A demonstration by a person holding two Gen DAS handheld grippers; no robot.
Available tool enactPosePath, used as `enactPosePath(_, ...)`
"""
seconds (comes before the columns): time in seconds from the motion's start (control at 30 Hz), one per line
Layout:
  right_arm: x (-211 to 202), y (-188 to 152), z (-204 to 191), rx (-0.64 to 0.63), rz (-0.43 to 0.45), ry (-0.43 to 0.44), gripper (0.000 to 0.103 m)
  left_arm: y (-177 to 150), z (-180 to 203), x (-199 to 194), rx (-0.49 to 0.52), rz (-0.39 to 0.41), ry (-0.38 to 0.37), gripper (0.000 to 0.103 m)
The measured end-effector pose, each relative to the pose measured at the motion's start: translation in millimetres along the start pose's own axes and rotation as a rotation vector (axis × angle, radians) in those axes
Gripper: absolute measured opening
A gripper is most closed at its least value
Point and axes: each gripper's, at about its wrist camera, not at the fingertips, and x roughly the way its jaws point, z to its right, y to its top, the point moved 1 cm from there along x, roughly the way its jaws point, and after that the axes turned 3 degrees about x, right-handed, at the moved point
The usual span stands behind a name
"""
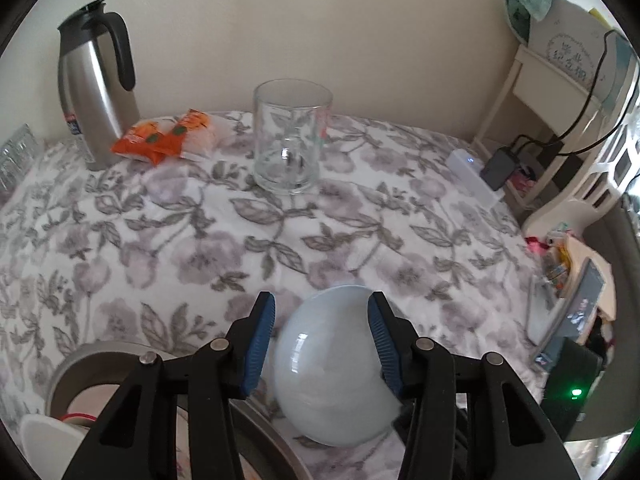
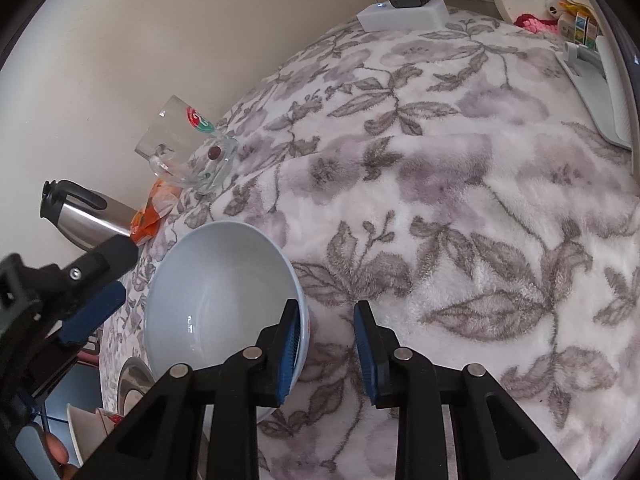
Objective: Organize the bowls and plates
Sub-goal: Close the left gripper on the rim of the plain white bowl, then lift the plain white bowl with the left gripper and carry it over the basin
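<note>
A pale blue bowl [image 1: 332, 364] lies tipped on the flowered cloth, its rounded outside towards the left wrist view. Its hollow [image 2: 220, 300] faces the right wrist view. My left gripper [image 1: 321, 298] hangs over it with the blue pads apart, one on each side of the dome. From the right wrist view the left gripper [image 2: 128, 272] stands just off the bowl's left rim, with cloth showing between its fingers. My right gripper [image 2: 327, 305] straddles the bowl's right rim. Its left pad is inside against the wall, and its right pad is outside with a gap of cloth.
A steel jug [image 1: 92, 92], orange snack packets [image 1: 160, 140] and a glass mug [image 1: 292, 136] stand by the far wall. A metal bowl [image 1: 80, 364] and a white dish [image 1: 44, 432] sit at the near left. A white power box [image 2: 400, 16] and a stand [image 2: 596, 92] lie on the right.
</note>
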Motion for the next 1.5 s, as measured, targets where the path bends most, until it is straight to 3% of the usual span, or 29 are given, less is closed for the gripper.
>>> enactPosePath(0.27, 1, 0, 1, 0.009, -0.002, 0.002, 0.03, -10, -4, 23, 0.0, -0.055, 0.038, 0.05)
enactPosePath(0.5, 1, 0, 2, 0.008, -0.002, 0.001, 0.029, -14, -3, 32, 0.005, -0.08, 0.031, 0.03)
enactPosePath(0.83, 3, -1, -1, -0.001, -0.009, -0.007, 0.025, -16, -1, 35, 0.016, -0.067, 0.045, 0.026)
enactPosePath(1.0, 3, -2, -1, 0.0, -0.016, 0.002, 0.019, -15, 2, 32, 0.044, -0.041, 0.052, 0.017)
enactPosePath(1.17, 2, -2, -3, 0.0, -0.021, 0.026, 0.011, -15, 3, 31, 0.059, -0.028, 0.049, 0.016)
enactPosePath(1.5, 1, -2, -1, 0.01, -0.022, 0.041, 0.011, -15, 3, 29, 0.059, -0.027, 0.046, 0.016)
